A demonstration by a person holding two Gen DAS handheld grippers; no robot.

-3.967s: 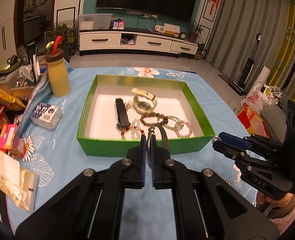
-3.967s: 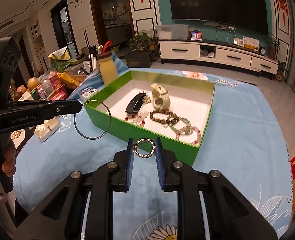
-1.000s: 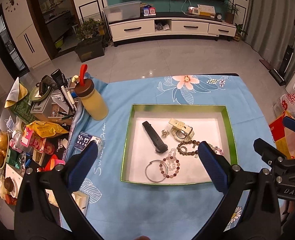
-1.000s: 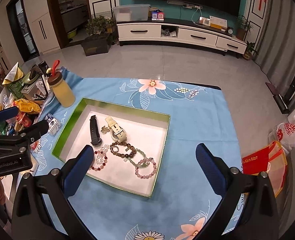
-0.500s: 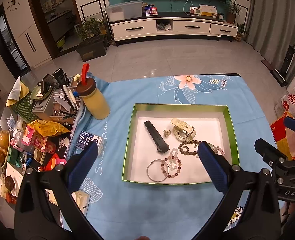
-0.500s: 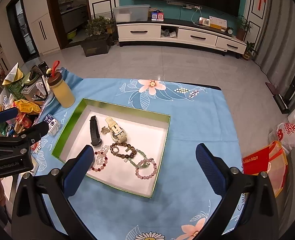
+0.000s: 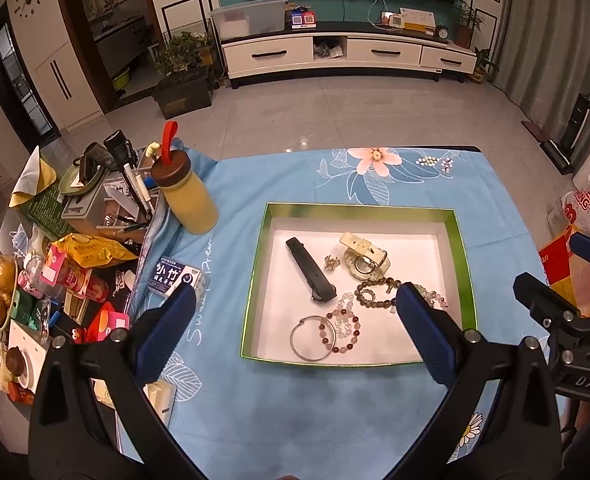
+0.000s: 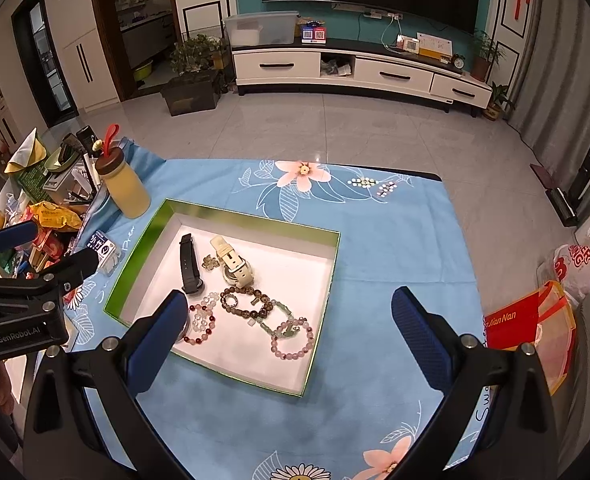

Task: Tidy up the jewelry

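Observation:
A green box (image 7: 461,240) with a white floor sits on the blue flowered cloth; it also shows in the right wrist view (image 8: 331,276). Inside lie a thin metal bangle (image 7: 310,338), a black strap (image 7: 310,268), a pale watch (image 7: 365,256), a small charm (image 7: 331,262), and several bead bracelets (image 7: 343,326). My left gripper (image 7: 295,316) is wide open and empty, held high above the box's near side. My right gripper (image 8: 291,320) is wide open and empty, also high above the box. The bangle is hidden behind my right gripper's left finger.
A yellow bottle with a brown lid (image 7: 185,192) stands left of the box. Snack packets, pens and clutter (image 7: 75,248) crowd the table's left side. A small blue-labelled pack (image 7: 173,278) lies by the box. Bags (image 8: 551,320) sit off the right edge.
Both grippers were shut four seconds ago, left on the bangle and right on a small ring, low by the box. Now both are open, empty and high; the bangle lies in the box.

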